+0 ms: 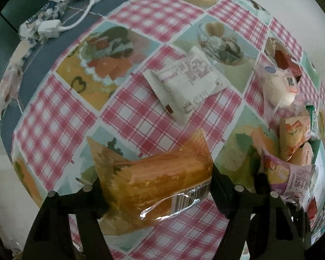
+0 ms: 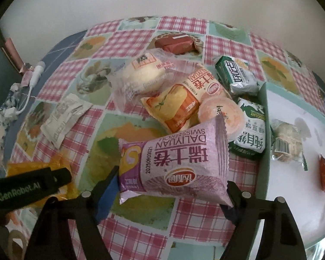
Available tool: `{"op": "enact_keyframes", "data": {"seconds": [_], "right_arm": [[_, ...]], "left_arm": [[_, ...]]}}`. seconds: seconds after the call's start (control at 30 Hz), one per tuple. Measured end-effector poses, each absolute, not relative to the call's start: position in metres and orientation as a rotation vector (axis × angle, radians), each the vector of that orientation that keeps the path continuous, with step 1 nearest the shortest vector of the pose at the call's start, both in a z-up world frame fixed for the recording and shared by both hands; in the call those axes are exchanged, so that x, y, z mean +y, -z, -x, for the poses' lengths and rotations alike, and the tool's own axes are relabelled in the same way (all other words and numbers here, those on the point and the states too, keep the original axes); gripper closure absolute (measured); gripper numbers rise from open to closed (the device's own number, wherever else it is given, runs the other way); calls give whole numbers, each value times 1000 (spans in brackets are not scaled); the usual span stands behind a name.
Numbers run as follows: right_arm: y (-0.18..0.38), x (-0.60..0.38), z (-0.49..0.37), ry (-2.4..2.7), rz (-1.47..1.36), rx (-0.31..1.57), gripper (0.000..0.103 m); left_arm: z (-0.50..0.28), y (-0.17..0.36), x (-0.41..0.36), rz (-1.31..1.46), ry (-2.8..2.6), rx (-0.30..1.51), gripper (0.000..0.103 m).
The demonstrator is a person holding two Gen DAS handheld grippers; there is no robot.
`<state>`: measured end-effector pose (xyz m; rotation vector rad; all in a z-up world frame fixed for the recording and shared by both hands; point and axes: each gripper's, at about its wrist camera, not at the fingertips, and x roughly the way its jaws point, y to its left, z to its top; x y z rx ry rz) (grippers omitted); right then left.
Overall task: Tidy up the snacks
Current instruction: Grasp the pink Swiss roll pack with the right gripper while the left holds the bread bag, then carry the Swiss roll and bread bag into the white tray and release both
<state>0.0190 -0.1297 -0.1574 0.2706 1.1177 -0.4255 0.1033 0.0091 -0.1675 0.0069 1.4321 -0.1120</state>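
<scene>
Your left gripper fingers pinch the soft orange cake pack; right gripper fingers flank the puffy purple Swiss-roll pack, seemingly touching. Squeeze mid-body, gently: slippery, crushable.

The table wears a smooth printed cloth with a faint oilcloth sheen. On it, the orange cake pack is clear glossy film that catches light along its crinkled seam. Just right of that pack, the purple Swiss roll bag is matt plastic with a serrated edge. Both tools are matt black plastic with small bright metal pins.
</scene>
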Motion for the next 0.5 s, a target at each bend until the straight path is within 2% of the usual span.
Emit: {"op": "enact_keyframes", "data": {"seconds": [0.17,0.5], "right_arm": [[156,-132,-13,429,-304,1124,22],[102,-147,12,429,-338,999,22]], "left_arm": [[-105,150,16,17,115,1391,26],[-98,94,28,60,127,1255,26]]}}
